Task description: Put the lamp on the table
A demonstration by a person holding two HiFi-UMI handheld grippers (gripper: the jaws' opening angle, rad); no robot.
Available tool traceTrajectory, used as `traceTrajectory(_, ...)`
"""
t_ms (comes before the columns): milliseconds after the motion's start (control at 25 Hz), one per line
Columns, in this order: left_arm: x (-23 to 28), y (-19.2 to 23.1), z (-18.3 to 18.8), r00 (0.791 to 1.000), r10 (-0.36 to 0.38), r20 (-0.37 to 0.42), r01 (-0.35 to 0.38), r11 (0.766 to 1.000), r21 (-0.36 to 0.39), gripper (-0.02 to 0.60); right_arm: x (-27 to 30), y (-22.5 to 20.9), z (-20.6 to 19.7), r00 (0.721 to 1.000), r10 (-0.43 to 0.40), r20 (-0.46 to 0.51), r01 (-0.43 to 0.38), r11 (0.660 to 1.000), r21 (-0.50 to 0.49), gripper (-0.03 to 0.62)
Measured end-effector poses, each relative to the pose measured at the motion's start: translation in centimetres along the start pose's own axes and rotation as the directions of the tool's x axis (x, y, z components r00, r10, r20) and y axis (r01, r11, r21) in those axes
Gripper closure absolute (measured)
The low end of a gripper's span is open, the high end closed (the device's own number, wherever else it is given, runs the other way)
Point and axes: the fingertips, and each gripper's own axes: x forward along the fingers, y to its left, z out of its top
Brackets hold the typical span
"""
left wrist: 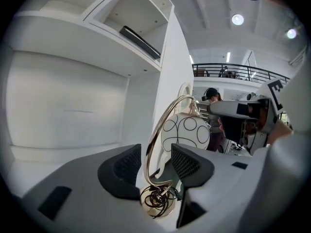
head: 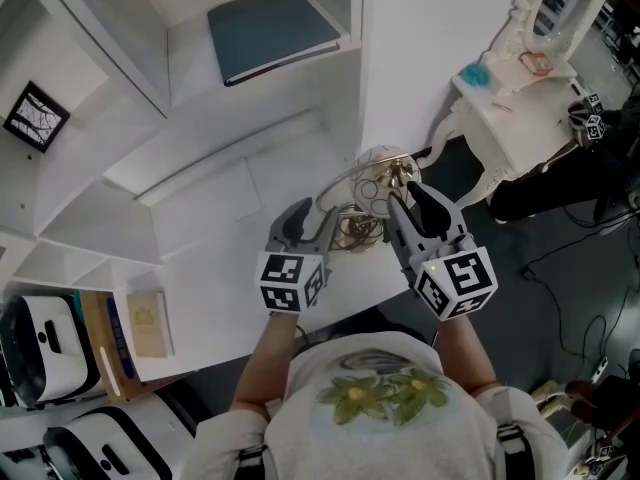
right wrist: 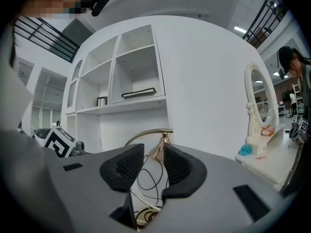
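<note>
The lamp [head: 377,182] stands on the white table [head: 225,268] near its right edge. It has a gold arched arm [left wrist: 160,130], a white globe shade [left wrist: 187,132] with black rings, and a round base [left wrist: 156,203] with coiled cord. My left gripper [head: 313,220] is open, and the arched arm passes through the gap between its pads [left wrist: 127,165] without touching either. My right gripper [head: 405,196] reaches the lamp's top from the right. Its pads [right wrist: 127,166] flank the shade just under the gold finial [right wrist: 164,139], and I see no pressing.
White shelving rises behind the table, holding a dark flat book [head: 270,30] and a small framed picture [head: 35,116]. A white dressing table with an oval mirror [head: 520,108] stands to the right. Boxes and a headset [head: 40,353] sit at lower left. Cables lie on the dark floor [head: 570,288].
</note>
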Motion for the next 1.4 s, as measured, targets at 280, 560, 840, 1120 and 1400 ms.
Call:
traceTrajectory(280, -2.5, -1.3, -0.1, 0.999, -0.02, 0.043, 0.02, 1.0, -0.005, 0.545, -1.7, 1.6, -0.7, 1.0, 0.018, 0.005, -0.018, 1.0, 0.016, 0.545)
traceTrajectory(560, -4.0, -2.9, -1.0, 0.999, -0.041, 0.024, 0.042, 0.999, -0.011, 0.552, -3.3, 3.1, -1.3, 0.999, 0.035, 0.005, -0.035, 0.999, 0.02, 0.562)
traceTrajectory(840, -4.9, -4.0, -1.9, 0.998, -0.06, -0.003, 0.06, 0.998, 0.008, 0.552, -4.1, 4.4, -2.9, 0.999, 0.029, -0.043, -0.029, 1.0, 0.013, 0.563)
traceTrajectory(1120, -5.0, -4.6, -3.0, 0.996, -0.08, -0.033, 0.08, 0.997, 0.011, 0.552, -5.2, 4.6, -3.9, 0.998, 0.006, -0.064, -0.005, 1.0, 0.023, 0.563)
traceTrajectory(1400, -5.1, -5.1, -3.7, 0.995, -0.088, -0.053, 0.089, 0.996, 0.016, 0.552, -6.0, 4.5, -4.1, 0.997, -0.016, -0.069, 0.018, 0.999, 0.027, 0.563)
